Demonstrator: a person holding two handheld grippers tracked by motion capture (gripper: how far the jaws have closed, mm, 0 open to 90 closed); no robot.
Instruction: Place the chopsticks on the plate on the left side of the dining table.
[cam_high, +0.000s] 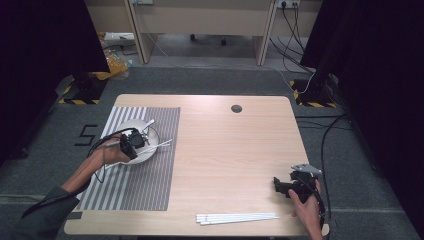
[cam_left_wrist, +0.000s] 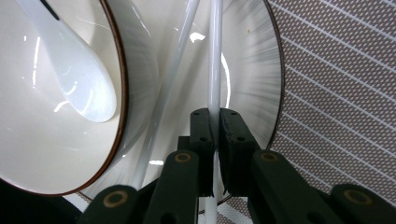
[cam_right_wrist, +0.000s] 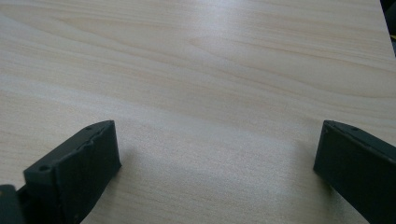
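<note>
My left gripper (cam_high: 139, 143) (cam_left_wrist: 214, 116) is over a white plate (cam_high: 152, 150) (cam_left_wrist: 254, 70) on the striped placemat, shut on a white chopstick (cam_high: 162, 144) (cam_left_wrist: 215, 56) that reaches out over the plate. A second white chopstick (cam_left_wrist: 175, 70) lies slanted on the plate just beside it. A white bowl (cam_left_wrist: 28, 140) with a brown rim sits on the plate and holds a white ceramic spoon (cam_high: 148, 125) (cam_left_wrist: 74, 74). My right gripper (cam_high: 276, 186) (cam_right_wrist: 217, 140) hovers near the table's front right with its jaws wide open over bare wood, nothing between them.
The grey striped placemat (cam_high: 135, 185) (cam_left_wrist: 336, 93) covers the left part of the wooden table (cam_high: 235, 145). Several white chopsticks (cam_high: 235, 218) lie bundled along the front edge. A small round grommet (cam_high: 236, 108) sits near the far edge.
</note>
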